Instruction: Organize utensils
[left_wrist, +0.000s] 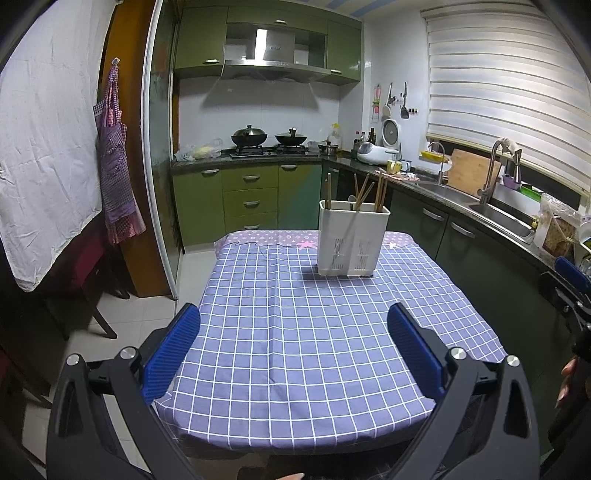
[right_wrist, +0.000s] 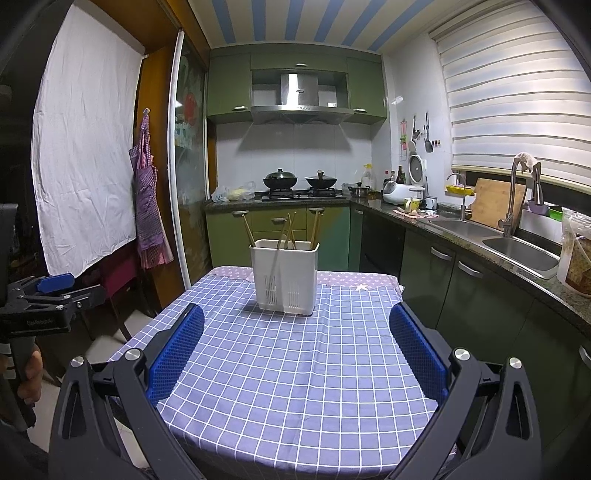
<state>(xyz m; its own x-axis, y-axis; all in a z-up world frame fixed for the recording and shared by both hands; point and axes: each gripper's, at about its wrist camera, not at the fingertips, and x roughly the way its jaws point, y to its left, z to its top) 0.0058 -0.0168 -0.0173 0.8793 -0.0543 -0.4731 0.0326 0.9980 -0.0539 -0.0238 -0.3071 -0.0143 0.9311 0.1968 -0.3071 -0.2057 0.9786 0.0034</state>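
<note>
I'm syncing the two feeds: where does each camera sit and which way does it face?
Left wrist: on the left tongs, facing across the checked table to the utensil holder; a hand's fingertips at right.
Right wrist: on the right tongs, facing likewise; the left tongs and hand at left.
Both show holder, chopsticks, table.

A utensil holder (right_wrist: 284, 278) stands on the far part of the table (right_wrist: 295, 369), with chopsticks (right_wrist: 248, 230) leaning inside it. Behind the table a counter carries a stove (right_wrist: 301, 193) with two woks, and along the right runs a sink (right_wrist: 517, 253). An apron (right_wrist: 147, 206) hangs at the left.
</note>
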